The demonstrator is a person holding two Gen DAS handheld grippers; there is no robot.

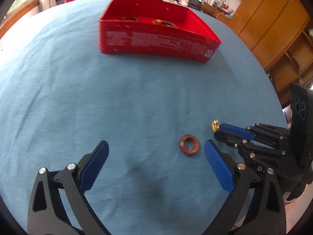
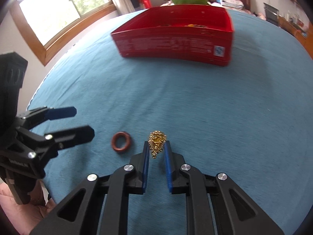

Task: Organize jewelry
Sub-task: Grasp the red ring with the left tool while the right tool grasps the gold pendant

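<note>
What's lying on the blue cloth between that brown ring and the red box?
Nothing: from the brown ring to the red box, only bare blue cloth shows, in both wrist views.

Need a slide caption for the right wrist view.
Right gripper pinches a gold ornament above blue cloth, brown ring beside, red box ahead.

Between you and the red box (image 2: 176, 41) the blue cloth (image 2: 195, 101) on the desk lies bare, so either gripper can pass forward there. The box stands across the far side with upright walls, open at the top. Near your jaws the brown ring (image 1: 189, 145) lies flat on the cloth, between the left gripper (image 1: 156, 146) and the right gripper (image 2: 156, 144), and just beside the right one. The gold ornament (image 2: 157, 143) fills the gap in the right jaws. The two grippers sit close together, leaving only a narrow lane around the ring.
</note>
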